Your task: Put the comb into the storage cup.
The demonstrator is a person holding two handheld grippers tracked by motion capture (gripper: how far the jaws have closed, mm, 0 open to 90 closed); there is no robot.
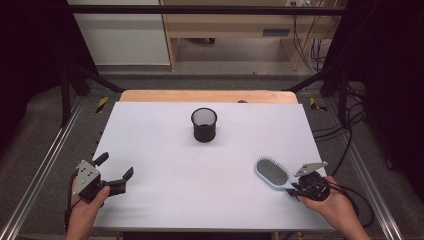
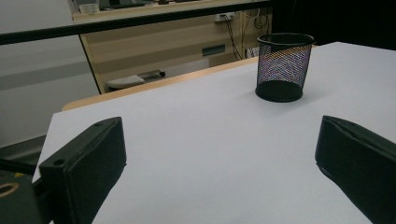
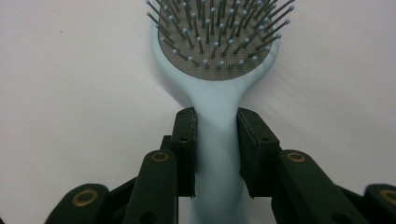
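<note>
Two grippers at the worktop (image 1: 165, 150), one busy. Right gripper (image 3: 215, 140): fingers (image 3: 186, 140) closed on the handle of the brush (image 3: 215, 70), both pads flat against the handle's sides just below the head. Left gripper (image 1: 116, 172): fingers spread wide with nothing between them, held low over the near left of the worktop.

Step in hand, by my reading: the grasp on the brush is made, the lift not yet begun. In the high view the brush (image 1: 272, 173) lies flat at the near right corner, bristles up, head pointing away from the hand.

Likely goal: the cup (image 1: 204, 124), standing upright mid-worktop, well apart from the brush. Next move would call for raising the brush clear, carrying it left and forward, then tipping it handle-down over the cup's mouth. The grip sits near the head, so the handle's end can go in first.

Brush: pale blue plastic body, oval head, grey cushion, thin grey pins with ball tips. Handle smooth and tapered; may slip under a loose grip.

Cup: black wire mesh, empty.
</note>
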